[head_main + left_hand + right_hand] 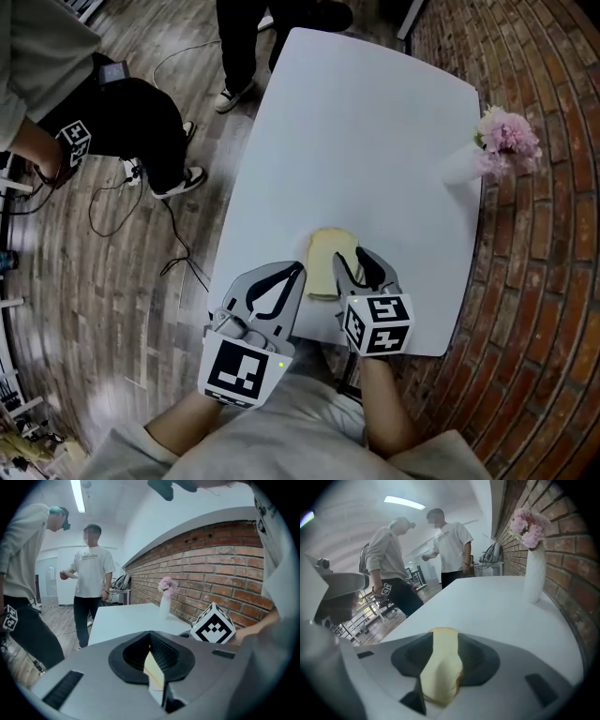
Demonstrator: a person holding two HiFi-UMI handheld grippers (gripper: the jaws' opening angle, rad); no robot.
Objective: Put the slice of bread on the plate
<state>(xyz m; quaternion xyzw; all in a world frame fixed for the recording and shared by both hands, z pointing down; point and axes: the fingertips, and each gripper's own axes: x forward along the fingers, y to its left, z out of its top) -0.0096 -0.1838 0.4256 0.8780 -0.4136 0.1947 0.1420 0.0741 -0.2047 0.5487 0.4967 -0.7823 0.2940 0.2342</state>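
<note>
two grippers are held low at the near edge of the table (375,141), with the slice of bread (325,258) lying between them, its long axis running away from the person. the right gripper (361,265) is clamped at mid width on the slice's right edge. the left gripper (298,272) is closed, its tips at the left edge. farther off only a vase (459,169) is seen, and no plate.

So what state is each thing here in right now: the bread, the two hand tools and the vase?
slice of bread: pinched and bent between the right gripper's jaws, near the table's front edge.
right gripper: jaws shut on the slice of bread.
left gripper: jaws together at the tips, nothing clamped.
vase: upright on the table, holding pink flowers.
</note>
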